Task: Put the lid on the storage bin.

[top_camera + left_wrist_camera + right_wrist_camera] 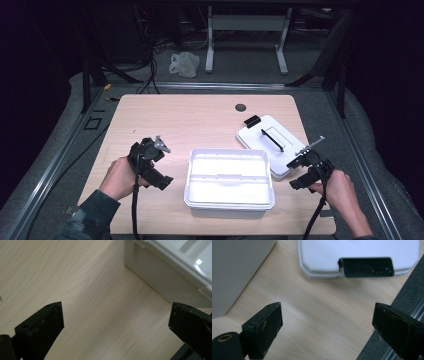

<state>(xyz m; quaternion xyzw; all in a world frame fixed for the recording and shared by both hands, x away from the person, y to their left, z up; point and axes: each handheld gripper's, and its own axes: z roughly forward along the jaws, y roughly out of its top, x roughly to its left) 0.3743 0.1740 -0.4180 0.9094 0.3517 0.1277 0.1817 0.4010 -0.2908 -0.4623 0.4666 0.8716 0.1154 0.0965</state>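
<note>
White box [229, 179] between both grippers

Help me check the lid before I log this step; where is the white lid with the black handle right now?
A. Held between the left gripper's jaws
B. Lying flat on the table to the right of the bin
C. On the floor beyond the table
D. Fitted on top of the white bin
B: the lid lies flat on the table right of the open bin, with both grippers' jaws open and empty.

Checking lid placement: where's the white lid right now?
High view: white lid lies flat at the table's right, just behind-right of the open white box, ahead of the right gripper.
</note>
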